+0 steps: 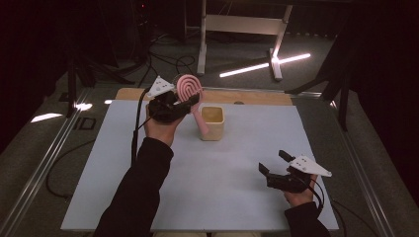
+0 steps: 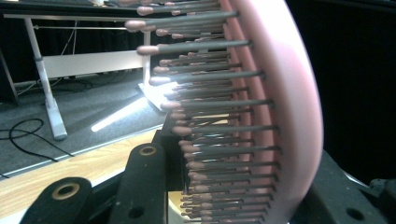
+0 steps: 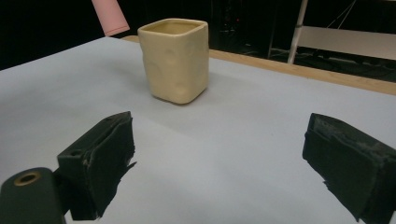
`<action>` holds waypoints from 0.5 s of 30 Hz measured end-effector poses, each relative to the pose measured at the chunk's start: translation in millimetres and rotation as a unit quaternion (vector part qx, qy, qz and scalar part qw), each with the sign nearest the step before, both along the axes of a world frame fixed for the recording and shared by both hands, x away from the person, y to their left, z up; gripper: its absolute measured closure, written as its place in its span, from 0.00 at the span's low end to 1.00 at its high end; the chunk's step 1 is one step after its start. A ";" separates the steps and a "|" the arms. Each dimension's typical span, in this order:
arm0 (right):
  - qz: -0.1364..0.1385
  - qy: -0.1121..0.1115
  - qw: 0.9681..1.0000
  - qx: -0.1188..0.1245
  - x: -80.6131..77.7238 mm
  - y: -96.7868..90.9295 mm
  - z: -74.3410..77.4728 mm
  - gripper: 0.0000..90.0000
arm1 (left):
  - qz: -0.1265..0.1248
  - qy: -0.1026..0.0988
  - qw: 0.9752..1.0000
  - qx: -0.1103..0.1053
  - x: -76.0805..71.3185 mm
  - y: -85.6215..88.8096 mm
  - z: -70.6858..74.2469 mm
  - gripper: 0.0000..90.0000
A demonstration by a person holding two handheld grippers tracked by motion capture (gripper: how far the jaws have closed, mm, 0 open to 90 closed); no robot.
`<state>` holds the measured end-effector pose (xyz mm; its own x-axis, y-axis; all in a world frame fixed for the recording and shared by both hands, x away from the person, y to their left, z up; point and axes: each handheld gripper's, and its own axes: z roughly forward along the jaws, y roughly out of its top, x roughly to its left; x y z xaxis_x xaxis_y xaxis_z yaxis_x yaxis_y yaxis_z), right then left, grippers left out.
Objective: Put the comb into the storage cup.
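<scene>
A person's left gripper (image 1: pixel 185 104) clamps a pink hairbrush (image 1: pixel 189 89) by its head and holds it raised over the far side of the grey table (image 1: pixel 99 163), handle angled down beside a cream square cup (image 1: pixel 212 122). From the left gripper view, the bristles (image 2: pixel 210 126) stand between its jaws. The right gripper (image 1: pixel 272 162) rests near the table's front edge, jaws wide apart and empty, well apart from the cup. The work appears to be standing the brush in the cup: the handle tip should be centred over the opening, lowered straight, and released only once it bottoms out, lest the light cup tip.
</scene>
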<state>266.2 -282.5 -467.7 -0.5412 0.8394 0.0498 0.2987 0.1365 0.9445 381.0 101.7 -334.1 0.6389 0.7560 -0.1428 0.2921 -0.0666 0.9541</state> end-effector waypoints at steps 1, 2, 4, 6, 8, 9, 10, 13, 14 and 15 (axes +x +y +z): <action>0.000 0.000 1.000 0.000 0.1 -0.1 -0.3 0.10 | 0.002 0.000 1.000 0.001 1.1 0.0 0.8 0.71; 0.000 0.000 1.000 0.000 0.1 -0.1 -0.3 0.10 | 0.002 0.000 1.000 0.001 1.1 0.0 0.8 0.71; 0.000 0.000 1.000 0.000 0.1 -0.1 -0.3 0.10 | 0.002 0.000 1.000 0.002 1.8 -0.1 1.5 0.71; 0.000 0.000 1.000 0.000 0.2 -0.1 -0.3 0.10 | 0.005 -0.003 1.000 0.005 4.1 -0.8 4.3 0.71; 0.000 0.000 1.000 0.000 0.1 -0.2 -0.4 0.10 | 0.005 -0.003 1.000 0.006 4.9 -1.2 5.5 0.71; 0.000 0.000 1.000 0.000 0.1 -0.3 -0.3 0.10 | 0.006 -0.004 1.000 0.007 5.2 -1.5 5.9 0.71; 0.000 0.000 1.000 0.000 0.1 -0.4 -0.3 0.10 | 0.005 -0.005 1.000 0.008 5.6 -1.6 6.2 0.71; -0.002 -0.001 1.000 0.000 0.1 -1.0 -0.2 0.10 | 0.006 -0.006 1.000 0.011 7.3 -1.5 6.6 0.71; -0.002 -0.001 1.000 0.000 0.1 -1.3 -0.4 0.10 | 0.007 -0.005 1.000 0.012 8.0 -1.2 6.7 0.71; -0.002 -0.001 1.000 0.000 0.2 -1.4 -0.5 0.10 | 0.008 -0.005 1.000 0.011 8.8 -0.8 6.9 0.71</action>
